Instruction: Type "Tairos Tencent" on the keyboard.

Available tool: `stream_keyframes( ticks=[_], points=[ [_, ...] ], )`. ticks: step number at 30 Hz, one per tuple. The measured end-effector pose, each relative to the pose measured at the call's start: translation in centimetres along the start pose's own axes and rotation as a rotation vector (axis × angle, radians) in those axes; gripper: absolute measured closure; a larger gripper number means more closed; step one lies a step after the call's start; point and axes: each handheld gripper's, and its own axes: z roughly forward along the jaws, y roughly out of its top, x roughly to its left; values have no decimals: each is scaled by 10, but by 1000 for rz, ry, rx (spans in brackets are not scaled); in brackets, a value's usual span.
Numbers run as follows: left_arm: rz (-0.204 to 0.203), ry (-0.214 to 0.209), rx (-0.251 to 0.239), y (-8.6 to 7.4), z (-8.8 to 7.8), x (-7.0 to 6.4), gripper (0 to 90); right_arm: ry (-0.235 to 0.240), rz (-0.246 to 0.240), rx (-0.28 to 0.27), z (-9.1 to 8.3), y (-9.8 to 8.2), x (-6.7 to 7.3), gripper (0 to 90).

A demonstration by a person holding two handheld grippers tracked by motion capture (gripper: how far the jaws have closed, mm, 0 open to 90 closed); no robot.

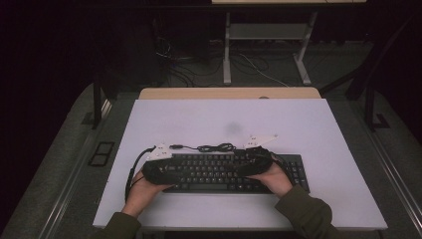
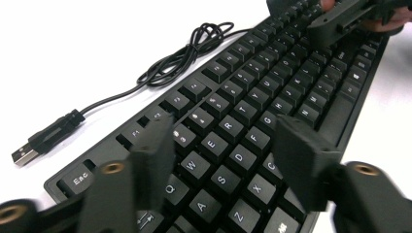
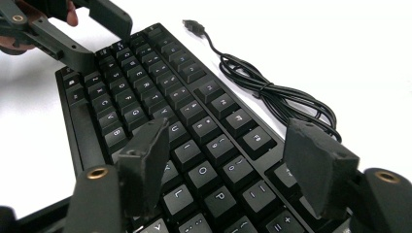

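Black and full-sized, the keyboard [image 1: 226,173] lies flat on the white table [image 1: 199,119], near the person's edge and a little right of the middle, its long side running across the high view. Its cable [image 1: 214,147] rests loosely bundled on the table just behind the back edge, ending in a plug [image 2: 29,150] that lies apart from the keyboard on the bare surface. The left gripper [image 2: 223,150] hovers over the left end of the keyboard; in the left gripper view its jaws stand apart above the letter keys, with nothing pinched between them, and whether a pad touches a key cannot be told. The right gripper [image 3: 226,155] hangs over the right part of the main key block, its jaws also spread wide over the keys near the punctuation and bracket row, gripping nothing. Each gripper view shows the other gripper farther off over the opposite end of the keyboard. In the high view the person's hands come in from the bottom edge, in dark green sleeves [image 1: 306,211], one at each end of the key block.
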Motion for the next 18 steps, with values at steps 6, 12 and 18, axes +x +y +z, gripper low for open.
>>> stream_keyframes(
  ticks=[6, 12, 18],
  points=[
    [3, -6, 7, 0, -3, 1, 590, -1, 1, -3, 0, 0, -1, 308],
    [21, -10, 5, 0, -6, 1, 746, 2, 2, -4, 0, 0, 0, 302],
    [26, -26, 34, 0, -6, 1, 881, 1, 5, -4, 1, 0, 0, 300]
  ],
)
